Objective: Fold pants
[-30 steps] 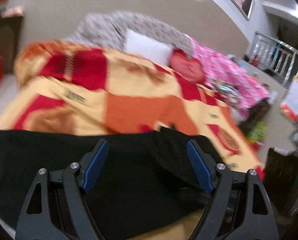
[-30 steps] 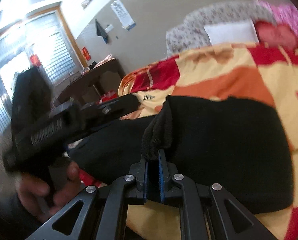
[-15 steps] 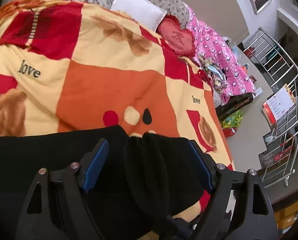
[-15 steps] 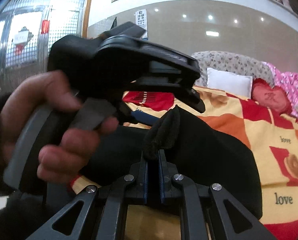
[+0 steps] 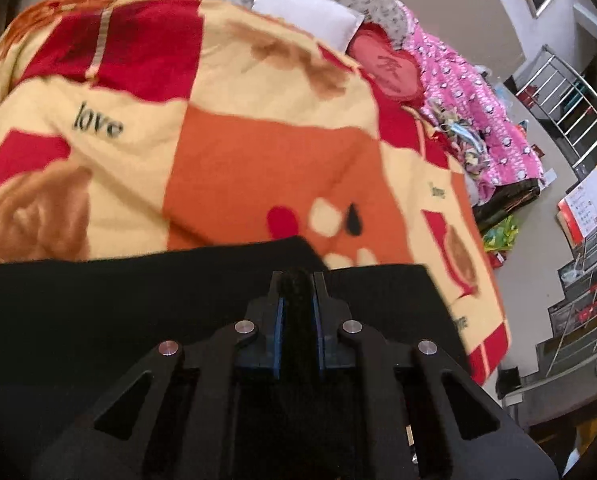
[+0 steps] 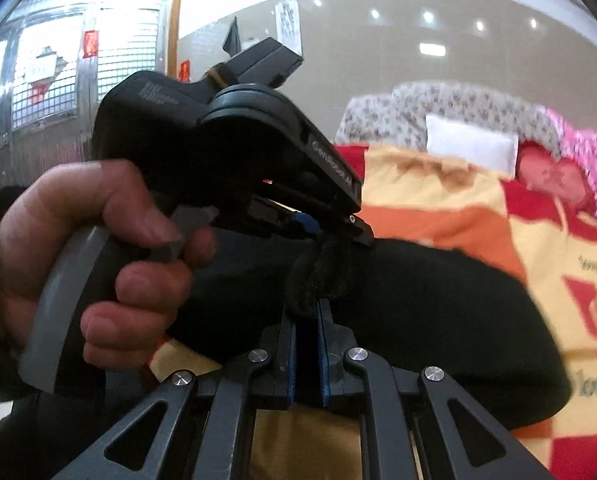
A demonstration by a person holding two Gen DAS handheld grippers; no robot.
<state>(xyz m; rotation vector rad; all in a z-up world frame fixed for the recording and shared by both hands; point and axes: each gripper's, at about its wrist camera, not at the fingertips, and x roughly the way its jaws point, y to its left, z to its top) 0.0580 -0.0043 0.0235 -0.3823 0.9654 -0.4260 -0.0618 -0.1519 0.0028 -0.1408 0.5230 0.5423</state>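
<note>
**Two grippers pinching one bunch of black cloth**

Both grippers are clenched on the black pants (image 5: 98, 320), which lie across the near end of a bed covered by a red, orange and cream blanket (image 5: 234, 168) printed with "love". In the left wrist view, the left gripper (image 5: 297, 280) has its blue-padded fingers (image 5: 277, 332) pressed against a narrow ridge of fabric rising between them; the cloth's near part is hidden under the gripper's frame, and its left end is cut off by the picture edge.

In the right wrist view, the right gripper (image 6: 306, 312) grips a rumpled tuft of the same pants (image 6: 438, 300). The left gripper (image 6: 338, 232) bites that tuft from above, just beyond the right one's tips, with the person's left hand (image 6: 98, 256) wrapped round its grey handle. That hand and tool block most of the pants' left side, so how far the garment runs there cannot be told.

A white pillow (image 5: 306, 12) and a red heart cushion (image 5: 390, 68) sit at the bed's far end, blurred. A pink quilt (image 5: 474, 112) lies beside them.
</note>
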